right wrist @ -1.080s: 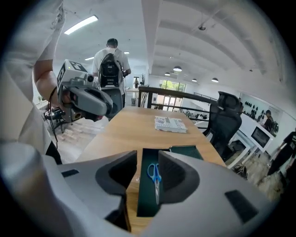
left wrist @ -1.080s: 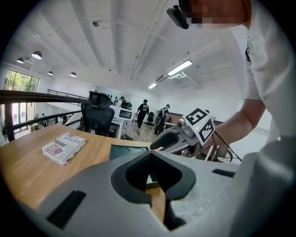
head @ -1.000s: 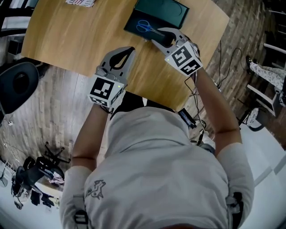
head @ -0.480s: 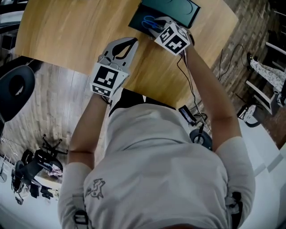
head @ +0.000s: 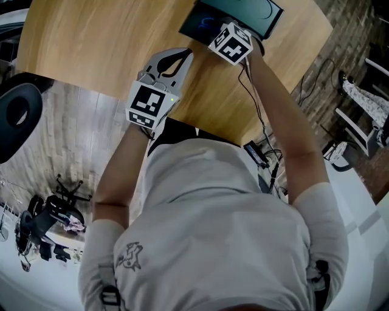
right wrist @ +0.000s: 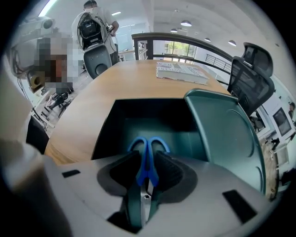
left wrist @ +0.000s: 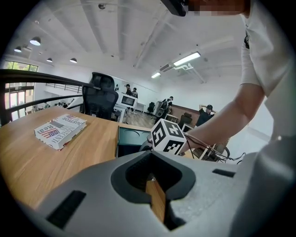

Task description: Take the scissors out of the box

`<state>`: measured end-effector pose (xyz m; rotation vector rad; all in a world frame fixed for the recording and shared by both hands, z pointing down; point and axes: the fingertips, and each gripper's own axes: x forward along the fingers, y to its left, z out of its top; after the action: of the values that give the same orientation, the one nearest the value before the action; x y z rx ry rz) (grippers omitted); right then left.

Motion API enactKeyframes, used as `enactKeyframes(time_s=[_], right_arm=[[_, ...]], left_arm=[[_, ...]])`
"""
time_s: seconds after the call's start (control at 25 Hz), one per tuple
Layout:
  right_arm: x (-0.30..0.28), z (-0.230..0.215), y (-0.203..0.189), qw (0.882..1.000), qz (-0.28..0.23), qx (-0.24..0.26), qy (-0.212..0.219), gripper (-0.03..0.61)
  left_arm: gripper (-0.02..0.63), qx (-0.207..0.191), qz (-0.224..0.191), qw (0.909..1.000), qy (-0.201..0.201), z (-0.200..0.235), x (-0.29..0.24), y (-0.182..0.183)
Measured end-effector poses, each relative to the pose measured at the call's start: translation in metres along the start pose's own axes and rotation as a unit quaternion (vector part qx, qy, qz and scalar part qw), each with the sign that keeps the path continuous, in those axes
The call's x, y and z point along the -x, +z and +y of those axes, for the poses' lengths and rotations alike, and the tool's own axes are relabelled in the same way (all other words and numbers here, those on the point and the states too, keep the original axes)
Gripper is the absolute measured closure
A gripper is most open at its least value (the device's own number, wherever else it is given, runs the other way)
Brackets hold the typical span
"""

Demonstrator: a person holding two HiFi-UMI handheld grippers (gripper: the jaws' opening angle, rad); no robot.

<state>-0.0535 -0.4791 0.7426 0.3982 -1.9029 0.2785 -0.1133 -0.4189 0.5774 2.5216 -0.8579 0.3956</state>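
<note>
Wooden table (head: 91, 42): scissors (right wrist: 148, 172) are seen inside box (head: 267, 15) at 1 o'clock, straddled by right gripper (right wrist: 147, 159), jaws just closing, not yet clamped; left gripper (head: 184, 54) is held shut, empty, at box's 7 o'clock.

bench (head: 91, 42): light wood, rounded right corner | printed booklets (left wrist: 60, 131): stacked flat, far left on bench | black office chair (left wrist: 99, 97): beyond bench's far edge | black cables (head: 267, 167): on floor, near right | ceiling lights (left wrist: 187, 59): lit
</note>
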Motion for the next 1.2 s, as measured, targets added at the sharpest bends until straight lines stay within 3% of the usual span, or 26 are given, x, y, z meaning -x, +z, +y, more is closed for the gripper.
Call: enactKeyframes(time_s=[0.56, 0.92, 1.2], right_arm=[[0.015, 0.005, 0.012, 0.999, -0.034, 0.017, -0.019, 0.487], [0.099, 0.005, 0.025, 0.990, -0.119, 0.004, -0.069, 0.486], [0.177, 0.032, 0.014, 0.978, -0.188, -0.008, -0.089, 0.486]], left_arm=[[0.609, 0.018, 0.010, 0.9998, 0.003, -0.014, 0.007, -0.013], [0.609, -0.001, -0.007, 0.9998, 0.017, -0.054, 0.016, -0.001], [0.609, -0.025, -0.033, 0.9986, 0.034, -0.104, 0.026, 0.017]])
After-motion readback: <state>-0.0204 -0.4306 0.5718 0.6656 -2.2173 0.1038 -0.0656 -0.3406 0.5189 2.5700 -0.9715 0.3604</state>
